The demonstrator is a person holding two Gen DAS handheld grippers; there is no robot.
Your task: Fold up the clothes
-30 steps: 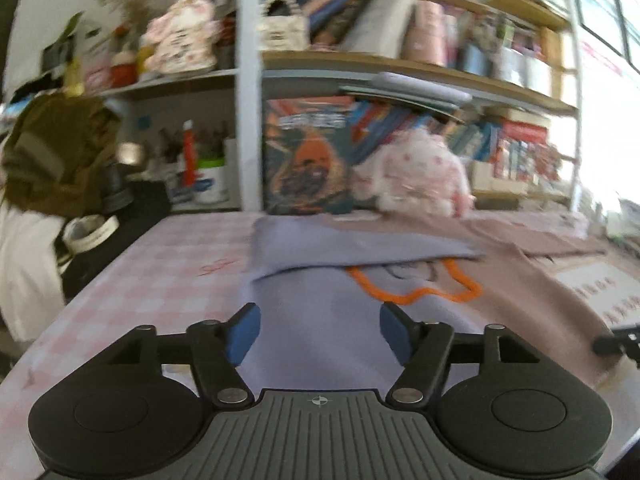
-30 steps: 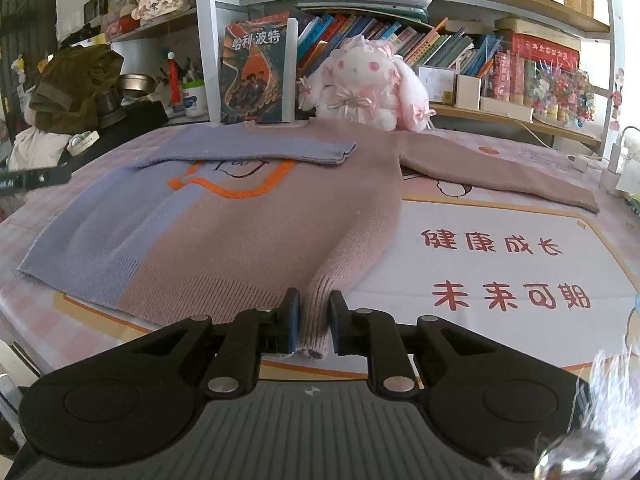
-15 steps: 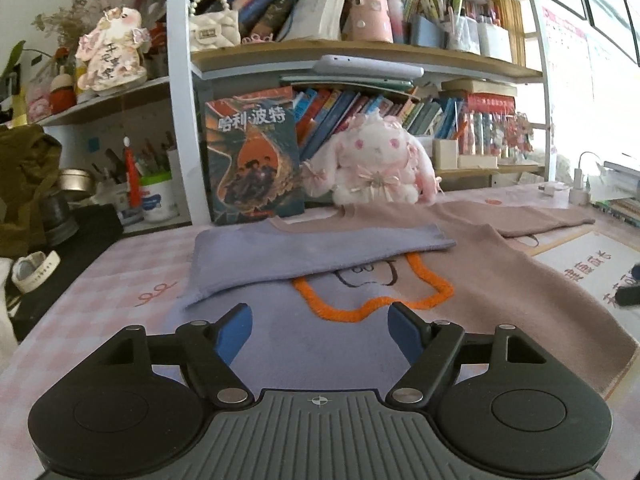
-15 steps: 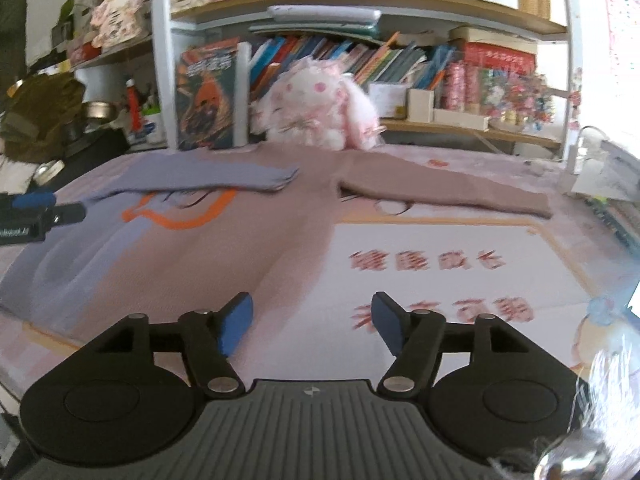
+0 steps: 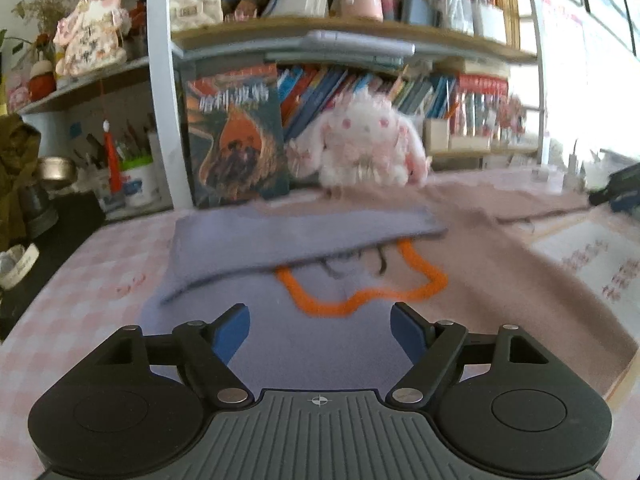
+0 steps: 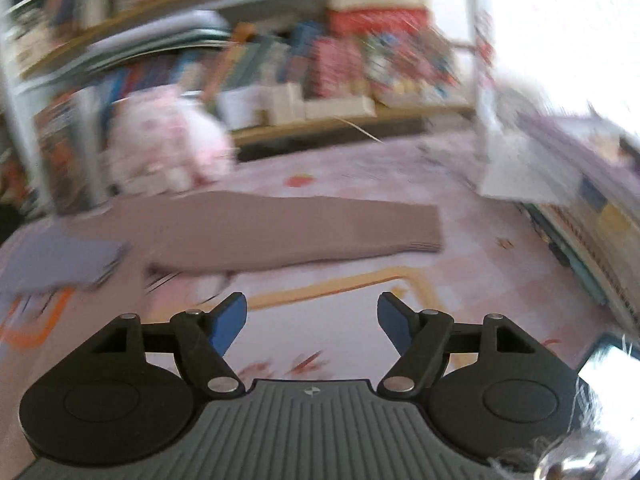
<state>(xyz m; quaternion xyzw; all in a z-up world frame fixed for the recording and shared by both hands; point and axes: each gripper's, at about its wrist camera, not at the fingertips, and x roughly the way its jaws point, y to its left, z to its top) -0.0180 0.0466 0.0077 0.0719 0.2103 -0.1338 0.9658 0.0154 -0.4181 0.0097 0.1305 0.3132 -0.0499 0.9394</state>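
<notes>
A lavender and dusty-pink sweater (image 5: 320, 336) with an orange outline lies flat on the table. Its lavender sleeve (image 5: 296, 236) is folded across the chest. Its pink sleeve (image 6: 280, 232) stretches out to the right, cuff (image 6: 424, 236) at the end. My left gripper (image 5: 320, 334) is open and empty over the lavender body. My right gripper (image 6: 312, 322) is open and empty above the printed mat (image 6: 340, 320), short of the pink sleeve. The right wrist view is blurred.
A pink checked tablecloth (image 5: 80, 288) covers the table. Behind the sweater stand a plush bunny (image 5: 368, 144), an upright book (image 5: 236, 136) and shelves of books (image 5: 360, 40). Stacked books and papers (image 6: 580, 184) lie at the right. Dark items (image 5: 52, 220) sit at the left.
My right gripper let go of the sweater's hem, opened, and swung right toward the outstretched pink sleeve. My left gripper stayed open and shifted forward over the lavender side.
</notes>
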